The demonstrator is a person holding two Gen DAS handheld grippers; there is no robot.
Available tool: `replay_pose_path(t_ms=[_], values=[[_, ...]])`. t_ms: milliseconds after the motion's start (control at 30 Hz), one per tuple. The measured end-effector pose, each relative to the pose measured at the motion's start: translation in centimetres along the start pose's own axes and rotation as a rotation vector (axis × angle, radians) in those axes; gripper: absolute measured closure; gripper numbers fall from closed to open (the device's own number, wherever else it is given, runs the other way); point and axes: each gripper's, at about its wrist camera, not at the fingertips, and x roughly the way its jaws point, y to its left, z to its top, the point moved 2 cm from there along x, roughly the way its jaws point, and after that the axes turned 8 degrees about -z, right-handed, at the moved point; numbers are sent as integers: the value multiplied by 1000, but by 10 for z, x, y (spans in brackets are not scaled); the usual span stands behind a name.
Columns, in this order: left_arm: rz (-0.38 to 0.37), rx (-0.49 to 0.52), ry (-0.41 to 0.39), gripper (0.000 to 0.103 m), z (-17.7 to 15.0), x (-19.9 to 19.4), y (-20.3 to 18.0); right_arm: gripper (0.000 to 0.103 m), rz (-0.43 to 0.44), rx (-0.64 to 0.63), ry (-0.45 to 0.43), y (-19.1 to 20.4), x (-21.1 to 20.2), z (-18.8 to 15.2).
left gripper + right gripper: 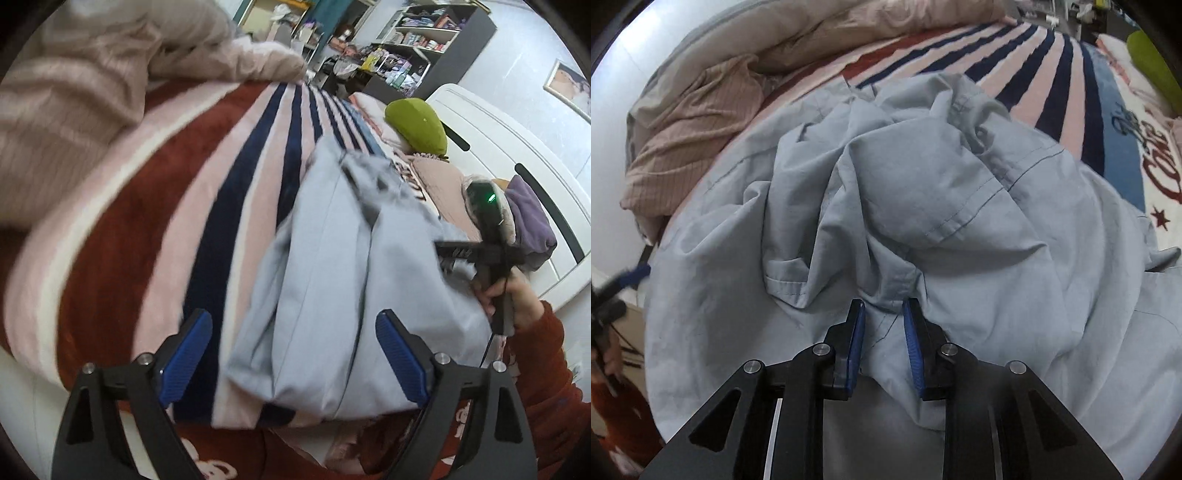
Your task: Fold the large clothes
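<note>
A light blue garment (325,240) lies rumpled on a striped blanket (147,206). My left gripper (291,317) hovers open and wide over its near hem, its blue pads touching nothing. In the right wrist view the garment (923,177) fills the middle, creased, with seams and a cuff showing. My right gripper (884,306) has its pads close together with a pinched ridge of that cloth between them, and the wrinkles run toward the pinch. In the left wrist view the right gripper (445,254) sits at the garment's right edge, held by a hand (517,295) in a red sleeve.
A beige duvet (74,92) is heaped along the blanket's far side (701,122). A green pillow (417,125), a purple cloth (528,218) and a white headboard (498,147) lie to the right. Crowded shelves (424,33) stand beyond the bed.
</note>
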Motion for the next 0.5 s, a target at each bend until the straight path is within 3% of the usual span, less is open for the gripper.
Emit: replay_pose_path(t_ms=[100,167,333,400,500], values=[[-75,-64,-5,13,-15,11,7,82,36,40,-18,-1,-15,-6],[-56,-65,-54,13,-20,16,7,82,63,55,-85,1,-40,-18],[-109,-157,-115,13,-27,30,21,82,238,55,-221,21,-92,-63],[-112,-171,-137,13,-27,34,23,82,287,48,-234,35,-99,-83],[-98,-204,-156,12,-27,35,23,82,266,36,-210,49,-85,-105]])
